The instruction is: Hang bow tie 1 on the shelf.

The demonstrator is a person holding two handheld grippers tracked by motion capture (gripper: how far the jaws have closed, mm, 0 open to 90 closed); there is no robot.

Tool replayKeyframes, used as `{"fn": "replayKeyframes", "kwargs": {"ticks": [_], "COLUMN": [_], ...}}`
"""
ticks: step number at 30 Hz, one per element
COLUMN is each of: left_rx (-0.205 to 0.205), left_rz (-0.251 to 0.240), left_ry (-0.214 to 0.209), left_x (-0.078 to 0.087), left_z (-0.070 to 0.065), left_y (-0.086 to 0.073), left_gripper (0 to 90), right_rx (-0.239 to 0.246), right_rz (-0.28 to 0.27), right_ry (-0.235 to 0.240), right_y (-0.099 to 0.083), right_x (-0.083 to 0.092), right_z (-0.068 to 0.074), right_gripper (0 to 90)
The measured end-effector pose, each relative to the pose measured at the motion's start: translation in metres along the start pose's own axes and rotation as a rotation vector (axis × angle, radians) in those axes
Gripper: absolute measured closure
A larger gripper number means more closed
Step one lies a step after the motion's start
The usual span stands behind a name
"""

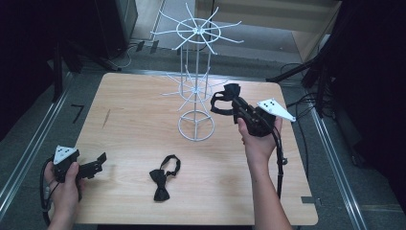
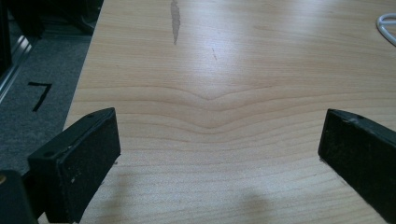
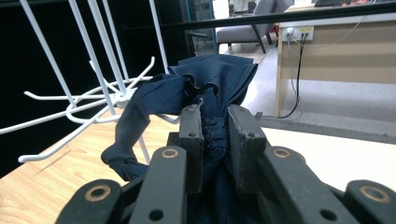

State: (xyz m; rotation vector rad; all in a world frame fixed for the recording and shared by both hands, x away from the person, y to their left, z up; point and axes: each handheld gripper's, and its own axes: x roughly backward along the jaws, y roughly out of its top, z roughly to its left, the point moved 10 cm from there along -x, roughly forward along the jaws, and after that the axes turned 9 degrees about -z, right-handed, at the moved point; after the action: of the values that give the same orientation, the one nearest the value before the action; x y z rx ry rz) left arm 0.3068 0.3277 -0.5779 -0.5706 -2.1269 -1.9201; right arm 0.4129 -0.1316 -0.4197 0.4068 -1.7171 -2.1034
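Nearest the person, on the pale wood-grain counter, lies a second bow tie, black, soft fabric, its knotted bow flat on the surface and its thin neck strap looped open behind it. At the near left edge rests the left hand-held gripper, matte black with a grey three-cornered plate on top, held low in the person's left hand; its two flat rectangular pads stand spread wide with bare laminate between them (a faint grey streak marks the wood farther off). Toward the right and raised above the counter, the right hand-held gripper, gripped in the right hand, has its pads pressed together, pinching a dark navy bow tie, crumpled cloth bunched between the pads, strap hanging in a loop to the left of the right gripper view. That bow tie sits just beside the lower ring of hooks of the white wire display stand. The stand is thin coated wire: a round hoop base on the counter, upright rods, and two tiers of radiating hooked arms, the upper tier larger. Beyond the counter, grey carpet floor with trailing cables.
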Motion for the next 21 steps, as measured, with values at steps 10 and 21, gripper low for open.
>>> {"fn": "replayKeyframes", "kwargs": {"ticks": [10,21], "left_rx": [0.001,-0.001], "left_rz": [0.005,0.006], "left_ry": [-0.003,-0.001], "left_x": [0.0,0.0], "left_z": [0.0,0.0], "left_y": [0.0,0.0], "left_gripper": [0.0,0.0], "right_rx": [-0.032,-0.032], "right_rz": [0.036,0.075], "right_ry": [-0.001,0.007], "right_y": [-0.014,-0.03], "right_x": [-0.009,-0.016], "right_z": [-0.005,-0.002], "right_gripper": [77.5,77.5]}}
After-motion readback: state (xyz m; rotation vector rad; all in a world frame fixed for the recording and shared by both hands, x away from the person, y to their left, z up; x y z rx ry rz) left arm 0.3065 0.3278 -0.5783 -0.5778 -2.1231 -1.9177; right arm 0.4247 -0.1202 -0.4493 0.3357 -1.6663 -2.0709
